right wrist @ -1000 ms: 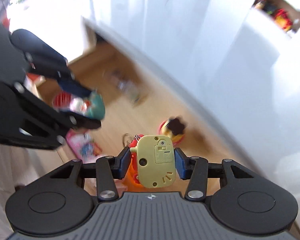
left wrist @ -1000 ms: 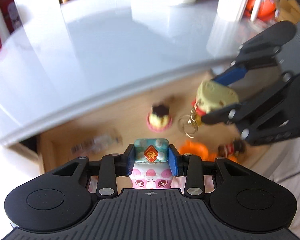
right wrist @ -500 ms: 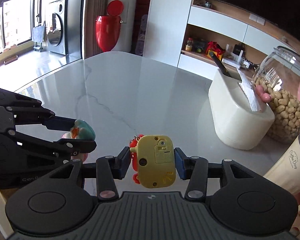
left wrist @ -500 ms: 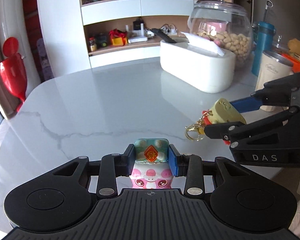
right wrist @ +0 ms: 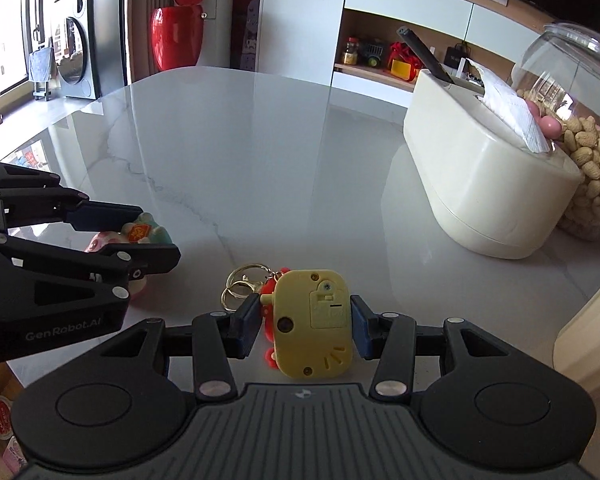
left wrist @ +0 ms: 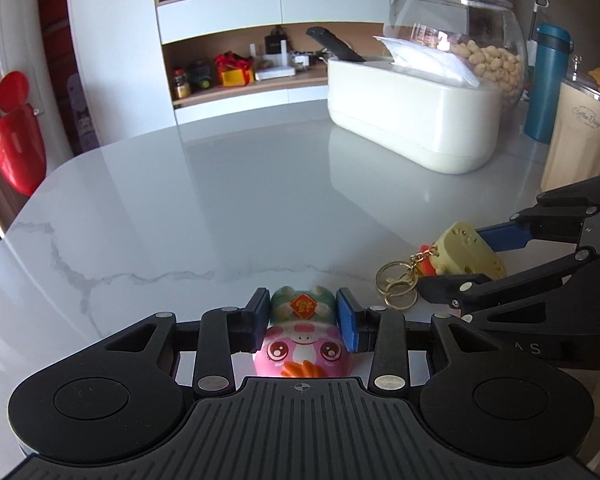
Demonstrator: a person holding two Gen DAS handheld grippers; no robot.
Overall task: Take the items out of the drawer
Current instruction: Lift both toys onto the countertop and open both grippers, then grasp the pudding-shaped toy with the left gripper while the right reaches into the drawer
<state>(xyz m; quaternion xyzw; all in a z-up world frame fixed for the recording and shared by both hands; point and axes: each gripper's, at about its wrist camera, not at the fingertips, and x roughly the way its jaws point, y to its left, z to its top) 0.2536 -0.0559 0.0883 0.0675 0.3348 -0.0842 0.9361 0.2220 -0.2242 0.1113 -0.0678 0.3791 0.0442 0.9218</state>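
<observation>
Over the near edge of the white marble table (left wrist: 228, 184), the left gripper (left wrist: 303, 314) pinches a pink-and-green squishy toy (left wrist: 302, 334) between its blue pads (left wrist: 346, 316), low over the tabletop; whether the toy touches it cannot be told. At about 3 o'clock from it in the left wrist view, the right gripper (right wrist: 304, 320) clamps a yellow keychain toy (right wrist: 312, 322), back side up, its gold key rings (right wrist: 242, 284) lying forward at 11 o'clock of the toy. The two tools sit close, side by side, not touching. Ahead at 1 o'clock stands a white tissue box (left wrist: 412, 120) with a tissue sticking up and a dark remote leaning in it; just behind it, a glass jar of peanuts (left wrist: 480, 44). A teal bottle (left wrist: 546, 84) and a cream canister (left wrist: 580, 136) stand further at 2 o'clock. Between the grippers and the box the tabletop is bare.
</observation>
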